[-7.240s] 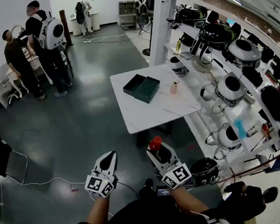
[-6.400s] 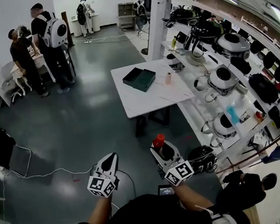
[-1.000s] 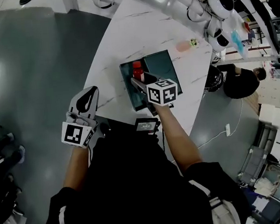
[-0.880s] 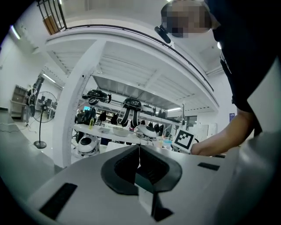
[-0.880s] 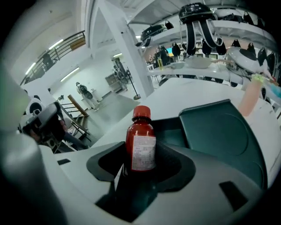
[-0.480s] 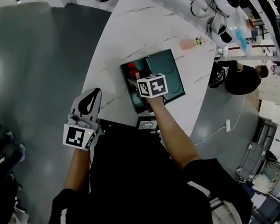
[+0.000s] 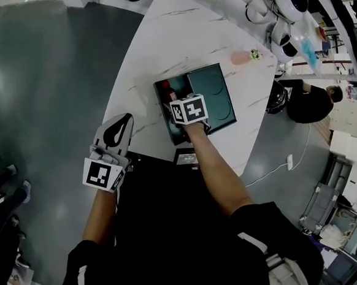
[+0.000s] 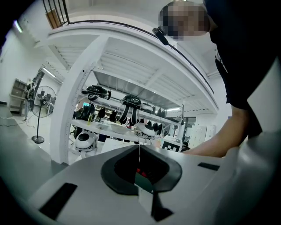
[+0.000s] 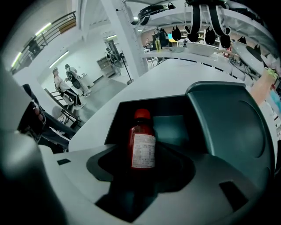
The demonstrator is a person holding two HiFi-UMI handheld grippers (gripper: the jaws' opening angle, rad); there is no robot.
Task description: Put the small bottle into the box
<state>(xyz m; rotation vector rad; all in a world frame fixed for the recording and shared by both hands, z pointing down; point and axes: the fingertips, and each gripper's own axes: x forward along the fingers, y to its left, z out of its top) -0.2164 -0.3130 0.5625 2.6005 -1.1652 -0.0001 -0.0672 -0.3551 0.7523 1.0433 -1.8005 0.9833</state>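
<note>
Two fingers of the right gripper (image 9: 142, 154) are clenched on the small bottle (image 9: 142, 138), which stands upright between them, red cap uppermost and white label facing the camera. On the left gripper (image 8: 139, 151) the fingers are pressed together on nothing, near the lower-left edge of the bench (image 7: 158, 42).

Change noted: a second ago the red cap stood clear above the box (image 9: 173, 125). The right gripper has since advanced over the box's left compartment and the bottle has gone down into it, leaving only a trace of red in the head view.

Judgement: placement is all but done and release remains. Whether the bottle's base rests on the compartment floor cannot be told.

Containers: the left compartment shows nothing besides the bottle. The lid (image 9: 232, 132) lies open at right, bare.
</note>
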